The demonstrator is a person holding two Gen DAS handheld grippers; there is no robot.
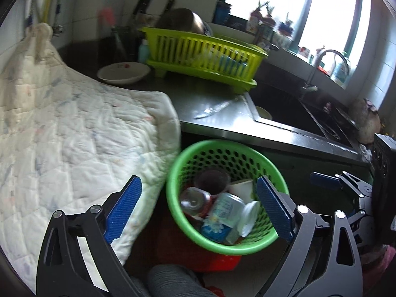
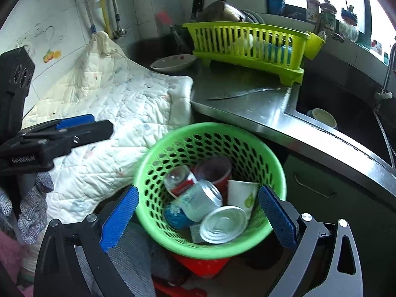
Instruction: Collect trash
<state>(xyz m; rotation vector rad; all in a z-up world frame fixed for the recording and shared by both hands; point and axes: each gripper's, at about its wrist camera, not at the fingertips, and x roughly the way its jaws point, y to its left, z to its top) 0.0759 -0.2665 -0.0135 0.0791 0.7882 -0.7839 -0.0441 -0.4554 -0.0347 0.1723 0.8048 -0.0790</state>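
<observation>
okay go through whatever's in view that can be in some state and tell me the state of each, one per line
left gripper: open, empty
right gripper: open, empty
green basket: upright, holds trash
tin can: in the basket, on its side
paper cup: in the basket, tipped over
dish rack: on the counter, holds dishes

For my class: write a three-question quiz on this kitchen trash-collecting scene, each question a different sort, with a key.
1. True or false: the green basket is empty.
2. Multiple choice: the knife lies on A the steel counter, B the quilted cloth, C the sink.
3. Fill in: both the left gripper and the right gripper have jaws that are ____.

Key: 1 false, it holds a bottle, paper cup and can; 2 A; 3 open.
</observation>
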